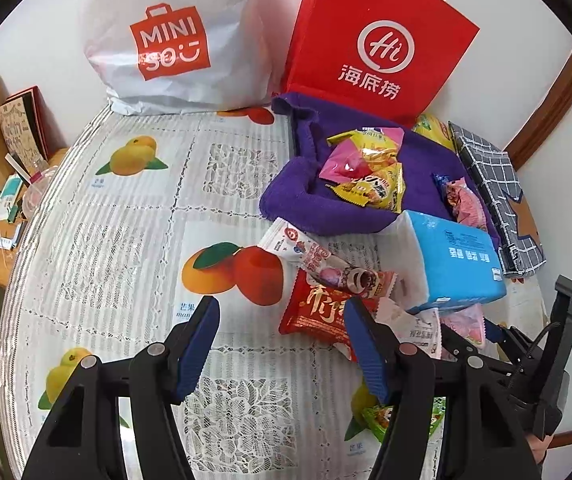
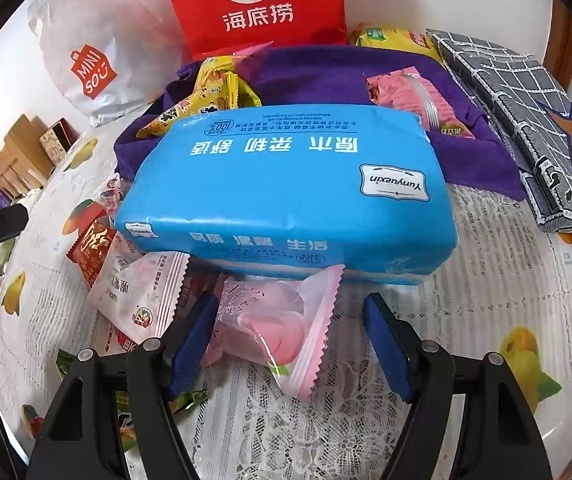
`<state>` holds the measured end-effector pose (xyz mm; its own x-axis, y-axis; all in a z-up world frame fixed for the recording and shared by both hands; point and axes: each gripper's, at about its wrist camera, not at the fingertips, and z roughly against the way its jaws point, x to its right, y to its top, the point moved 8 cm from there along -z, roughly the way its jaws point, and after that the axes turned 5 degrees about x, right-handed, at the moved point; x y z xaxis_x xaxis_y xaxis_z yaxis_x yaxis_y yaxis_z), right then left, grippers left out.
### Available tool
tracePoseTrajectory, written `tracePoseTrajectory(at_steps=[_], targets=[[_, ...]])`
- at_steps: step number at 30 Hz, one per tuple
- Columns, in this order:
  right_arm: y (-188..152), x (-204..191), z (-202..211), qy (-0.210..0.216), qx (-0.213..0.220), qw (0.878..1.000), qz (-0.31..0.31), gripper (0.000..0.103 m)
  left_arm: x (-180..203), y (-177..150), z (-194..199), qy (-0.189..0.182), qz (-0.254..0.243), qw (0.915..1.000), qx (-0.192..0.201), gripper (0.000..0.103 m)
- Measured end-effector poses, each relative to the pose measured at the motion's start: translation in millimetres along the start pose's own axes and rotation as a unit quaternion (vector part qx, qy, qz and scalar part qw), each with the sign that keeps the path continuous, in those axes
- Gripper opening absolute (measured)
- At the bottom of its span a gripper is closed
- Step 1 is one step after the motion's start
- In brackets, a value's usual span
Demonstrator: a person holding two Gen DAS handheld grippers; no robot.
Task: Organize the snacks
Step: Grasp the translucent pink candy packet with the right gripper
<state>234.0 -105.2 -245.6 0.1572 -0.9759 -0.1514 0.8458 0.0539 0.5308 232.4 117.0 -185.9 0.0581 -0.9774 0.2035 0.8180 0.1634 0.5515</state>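
Snack packets lie scattered on the fruit-print tablecloth (image 1: 125,240). A red packet (image 1: 318,308) and a white-pink packet (image 1: 318,256) lie just ahead of my left gripper (image 1: 281,332), which is open and empty above the cloth. My right gripper (image 2: 290,328) is open with a pink snack packet (image 2: 277,328) lying between its jaws, touching the left finger. A blue tissue pack (image 2: 286,192) rests just beyond it, also seen in the left wrist view (image 1: 454,264). A purple cloth (image 1: 326,160) holds yellow and pink packets (image 1: 366,168). The right gripper shows at the left wrist view's right edge (image 1: 486,336).
A white Miniso bag (image 1: 173,40) and a red paper bag (image 1: 378,40) stand against the back wall. A grey checked pouch (image 2: 526,120) lies at the right. A white packet (image 2: 137,292) and green packets (image 2: 125,404) lie left of my right gripper. Clutter sits beyond the table's left edge (image 1: 9,200).
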Motion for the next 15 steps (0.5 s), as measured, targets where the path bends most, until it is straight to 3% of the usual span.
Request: tracePoseTrajectory(at_steps=[7, 15], targets=[[0, -13, 3, 0.029, 0.003, 0.999, 0.023, 0.038, -5, -4, -10, -0.004, 0.007, 0.9999, -0.009, 0.063], [0, 4, 20, 0.018, 0.023, 1.000, 0.010, 0.036, -1, -14, -22, -0.017, 0.013, 0.9995, -0.025, 0.063]])
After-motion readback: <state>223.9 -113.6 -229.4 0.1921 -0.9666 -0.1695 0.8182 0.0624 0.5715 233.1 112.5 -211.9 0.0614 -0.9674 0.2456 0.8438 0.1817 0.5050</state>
